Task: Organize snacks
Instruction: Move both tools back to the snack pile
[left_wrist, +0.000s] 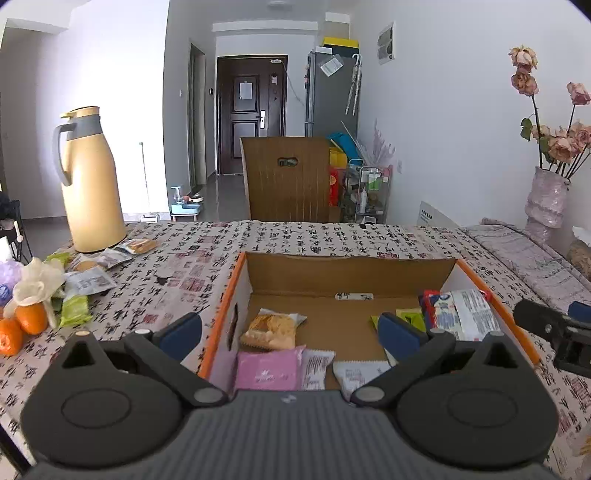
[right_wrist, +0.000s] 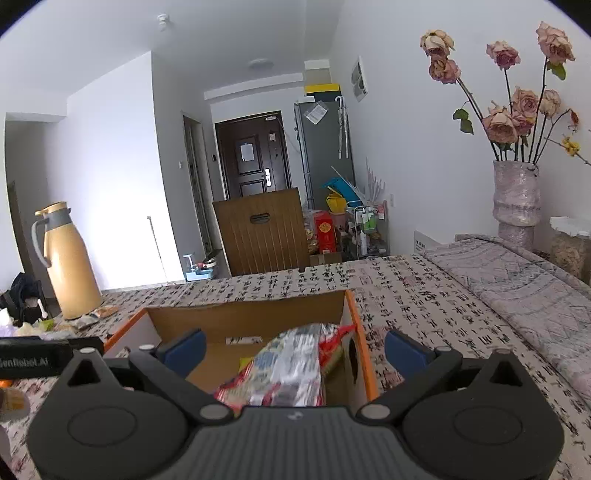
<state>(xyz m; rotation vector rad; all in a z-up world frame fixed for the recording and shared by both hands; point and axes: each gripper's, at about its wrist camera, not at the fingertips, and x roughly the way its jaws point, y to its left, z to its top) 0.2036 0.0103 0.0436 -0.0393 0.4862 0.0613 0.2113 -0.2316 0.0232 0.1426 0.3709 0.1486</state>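
Observation:
An open cardboard box (left_wrist: 347, 271) with orange edges sits on the patterned tablecloth. Inside lie a pink packet (left_wrist: 266, 370), a clear-wrapped pastry (left_wrist: 269, 329), white sachets (left_wrist: 317, 369), a green packet (left_wrist: 412, 317) and a red and white snack bag (left_wrist: 461, 310). My left gripper (left_wrist: 291, 330) hovers over the box's near side, open and empty. My right gripper (right_wrist: 293, 349) is open above the box (right_wrist: 243, 319); the red and white snack bag (right_wrist: 291, 365) lies free below it. More snack packets (left_wrist: 92, 280) lie loose at left.
A tan thermos jug (left_wrist: 92, 181) stands at the table's far left. Oranges (left_wrist: 22, 325) and a cloth flower lie by the left edge. A vase of dried roses (right_wrist: 517, 195) and folded fabric (right_wrist: 517, 280) occupy the right. A wooden chair back (left_wrist: 288, 177) stands behind.

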